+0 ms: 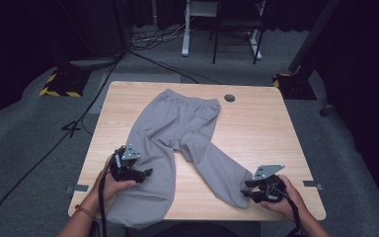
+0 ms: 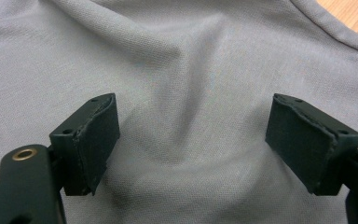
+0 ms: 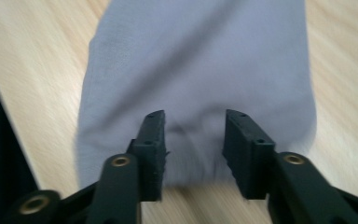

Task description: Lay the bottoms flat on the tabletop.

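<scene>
Trousers overhang the table's near edge between both open grippers.

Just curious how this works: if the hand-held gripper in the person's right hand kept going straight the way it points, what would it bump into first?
Most likely the cuff end of the grey trousers: the right hand-held gripper points straight at that leg, jaws apart, though the remaining gap is hard to judge.

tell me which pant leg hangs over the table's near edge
The leg by the left gripper: its cuff droops past the near edge of the table. The other leg ends on the wood, by the right gripper.
</scene>
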The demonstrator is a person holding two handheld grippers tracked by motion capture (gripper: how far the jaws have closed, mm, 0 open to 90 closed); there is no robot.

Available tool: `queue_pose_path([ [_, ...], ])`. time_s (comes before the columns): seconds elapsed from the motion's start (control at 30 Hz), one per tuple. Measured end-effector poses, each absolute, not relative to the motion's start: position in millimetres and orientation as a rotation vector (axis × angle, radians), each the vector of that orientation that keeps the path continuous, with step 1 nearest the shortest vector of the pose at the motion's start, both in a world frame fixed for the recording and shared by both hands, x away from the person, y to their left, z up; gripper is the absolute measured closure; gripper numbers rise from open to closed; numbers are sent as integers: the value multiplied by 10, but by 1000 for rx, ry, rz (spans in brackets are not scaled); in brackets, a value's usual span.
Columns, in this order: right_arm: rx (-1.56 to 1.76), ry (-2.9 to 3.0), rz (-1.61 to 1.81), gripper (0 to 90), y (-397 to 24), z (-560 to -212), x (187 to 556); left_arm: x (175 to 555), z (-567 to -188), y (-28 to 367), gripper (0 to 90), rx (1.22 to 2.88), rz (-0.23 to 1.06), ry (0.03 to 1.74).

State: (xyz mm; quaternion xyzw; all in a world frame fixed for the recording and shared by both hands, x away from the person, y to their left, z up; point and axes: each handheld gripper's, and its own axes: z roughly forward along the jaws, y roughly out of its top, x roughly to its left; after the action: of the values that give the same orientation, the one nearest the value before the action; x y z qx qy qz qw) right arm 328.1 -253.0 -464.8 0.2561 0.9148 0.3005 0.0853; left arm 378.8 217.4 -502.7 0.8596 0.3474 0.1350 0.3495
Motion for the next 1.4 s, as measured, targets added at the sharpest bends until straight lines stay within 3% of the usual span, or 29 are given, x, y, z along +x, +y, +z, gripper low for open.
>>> queue_pose_path([
  [0.2, 737, 2631, 972, 476, -2522, -4466, 3567, 3790, -5027, 2168, 176, 2228, 343, 900],
  [0.5, 787, 2630, 957, 481, -2366, -4589, 4363, 3797, -5030, 2156, 176, 2224, 339, 902],
  [0.77, 765, 2672, 961, 479, -2035, -4695, 4671, 3797, -5030, 2155, 176, 2224, 339, 902],
  [0.93, 746, 2712, 942, 546, -1942, -4794, 4693, 3798, -5029, 2156, 176, 2224, 341, 901],
  [1.1, 717, 2725, 884, 776, -1945, -4800, 4621, 3797, -5031, 2150, 176, 2220, 340, 905],
  [1.2, 681, 2757, 863, 871, -1992, -4786, 4520, 3797, -5031, 2150, 176, 2220, 340, 905],
  [1.4, 707, 2799, 802, 892, -2295, -4750, 4252, 3797, -5030, 2149, 176, 2221, 341, 907],
])
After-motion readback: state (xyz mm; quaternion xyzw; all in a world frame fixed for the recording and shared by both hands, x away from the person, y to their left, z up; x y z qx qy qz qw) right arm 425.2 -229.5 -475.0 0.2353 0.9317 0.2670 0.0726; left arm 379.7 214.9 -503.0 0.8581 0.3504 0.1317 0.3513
